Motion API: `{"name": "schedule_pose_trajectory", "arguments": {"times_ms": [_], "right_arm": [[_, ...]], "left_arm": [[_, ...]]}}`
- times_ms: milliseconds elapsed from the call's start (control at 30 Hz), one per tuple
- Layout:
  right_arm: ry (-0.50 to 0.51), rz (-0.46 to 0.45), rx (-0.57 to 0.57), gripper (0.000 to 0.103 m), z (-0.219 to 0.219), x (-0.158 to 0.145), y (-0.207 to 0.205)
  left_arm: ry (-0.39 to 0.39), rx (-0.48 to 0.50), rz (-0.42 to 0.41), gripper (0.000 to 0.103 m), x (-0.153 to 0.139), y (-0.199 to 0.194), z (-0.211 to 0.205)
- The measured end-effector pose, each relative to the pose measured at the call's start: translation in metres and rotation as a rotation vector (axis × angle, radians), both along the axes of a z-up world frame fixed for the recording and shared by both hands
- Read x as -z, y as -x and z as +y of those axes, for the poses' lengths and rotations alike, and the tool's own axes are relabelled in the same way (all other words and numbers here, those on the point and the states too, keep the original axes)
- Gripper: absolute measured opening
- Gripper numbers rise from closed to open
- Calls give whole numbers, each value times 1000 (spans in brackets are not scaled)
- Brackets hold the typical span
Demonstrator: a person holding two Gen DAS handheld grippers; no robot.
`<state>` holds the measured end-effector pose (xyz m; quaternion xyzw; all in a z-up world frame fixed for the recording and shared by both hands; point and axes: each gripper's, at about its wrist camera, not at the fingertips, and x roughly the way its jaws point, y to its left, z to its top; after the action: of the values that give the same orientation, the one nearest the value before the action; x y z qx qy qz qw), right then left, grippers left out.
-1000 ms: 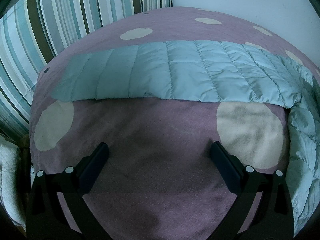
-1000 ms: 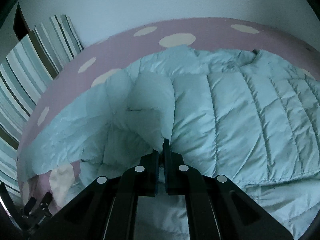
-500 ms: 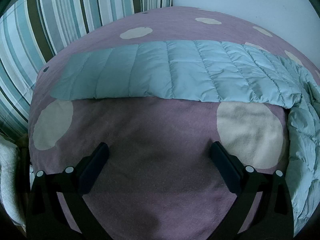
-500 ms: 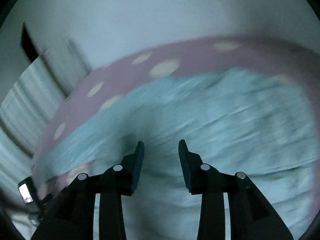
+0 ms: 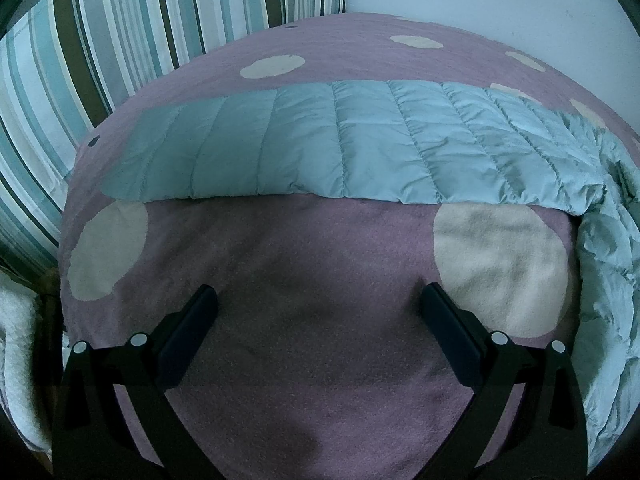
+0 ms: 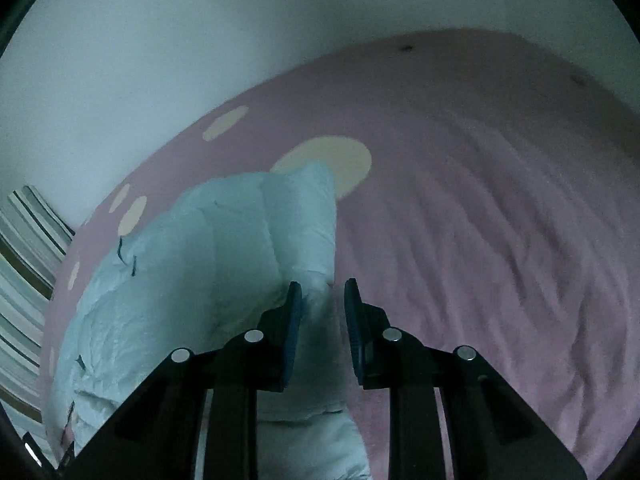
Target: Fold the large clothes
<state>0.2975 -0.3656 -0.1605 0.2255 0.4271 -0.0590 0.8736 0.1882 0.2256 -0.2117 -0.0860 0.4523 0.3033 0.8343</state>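
Note:
A pale blue quilted jacket lies on a pink bed cover with cream dots. In the left wrist view one sleeve (image 5: 340,148) stretches flat across the bed, the body bunched at the right edge. My left gripper (image 5: 318,300) is wide open and empty above bare cover (image 5: 312,264), short of the sleeve. In the right wrist view the jacket (image 6: 224,264) fills the left side. My right gripper (image 6: 320,296) is partly open, its jaws on either side of the jacket's right edge, not clamped on it.
Striped pillows (image 5: 100,52) stand at the head of the bed on the left. A pale wall (image 6: 200,40) runs behind the bed. Wrinkled pink cover (image 6: 500,240) spreads to the right of the jacket.
My right gripper has opened and let go of the jacket fold, then swung right to the jacket's edge. My left gripper has stayed still and open.

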Motion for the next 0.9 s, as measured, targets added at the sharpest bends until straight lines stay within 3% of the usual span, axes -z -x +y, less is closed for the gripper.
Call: {"name": "schedule_pose_trajectory", "arguments": {"times_ms": [67,233,400,567,900], "right_arm": [[-5,25,-22,16,6,12,-1],[-6,63,-56,16,11,32,-7],[17,17,-40,16,4,4,-4],[9,-29,-11,16,-7,-10,-30],[52,79,-56,16,5,30,-81]], "left_arm": [[-5,0,3,101,0,0,-1],[-8,2,6,101,1,1,-1],[-4,3,5,101,1,3,0],[-1,4,3,101,-1,4,2],[-7,2,8,101,-1,1,0]]}}
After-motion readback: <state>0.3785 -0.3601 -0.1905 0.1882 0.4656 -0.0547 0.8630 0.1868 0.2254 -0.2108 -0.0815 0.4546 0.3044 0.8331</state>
